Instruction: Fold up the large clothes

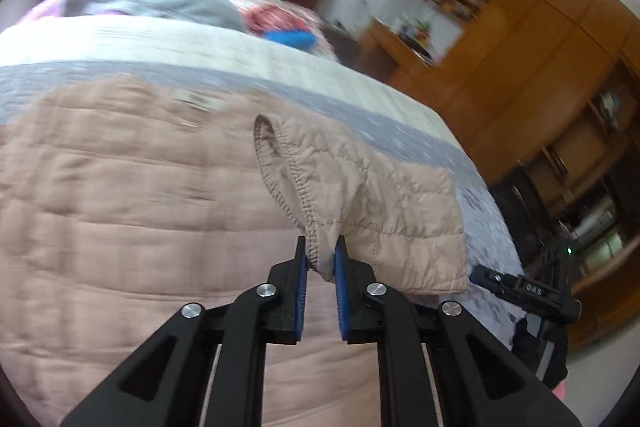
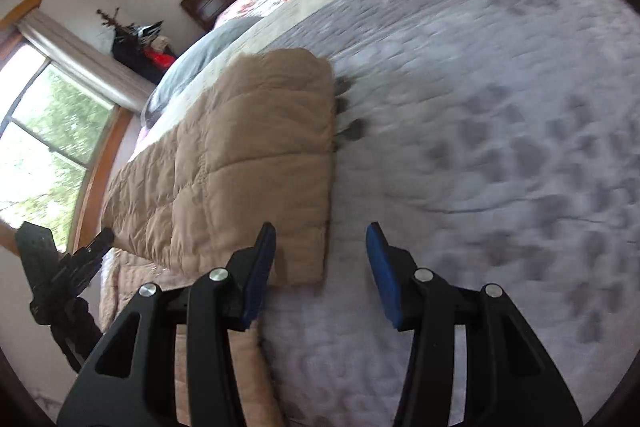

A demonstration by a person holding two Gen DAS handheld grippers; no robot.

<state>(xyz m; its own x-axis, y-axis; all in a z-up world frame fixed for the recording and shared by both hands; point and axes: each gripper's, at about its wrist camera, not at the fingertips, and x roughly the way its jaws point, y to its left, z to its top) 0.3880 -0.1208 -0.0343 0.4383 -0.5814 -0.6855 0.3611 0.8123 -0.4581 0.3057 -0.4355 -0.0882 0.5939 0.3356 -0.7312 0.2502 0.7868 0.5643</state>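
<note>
A beige quilted jacket (image 1: 120, 195) was spread on a grey bedspread (image 2: 500, 87). Its sleeve cuff (image 1: 320, 223) was pinched between the closed jaws of the left gripper (image 1: 321, 259) and lifted clear, apparently so the sleeve could be folded inward. The right gripper (image 2: 322, 251) was held with jaws apart and empty beside the jacket's folded edge (image 2: 328, 187), presumably in readiness.

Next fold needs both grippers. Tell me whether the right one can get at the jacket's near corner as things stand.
Probably yes: the right gripper stands open just above the jacket, corner at its left finger, nothing between.
</note>
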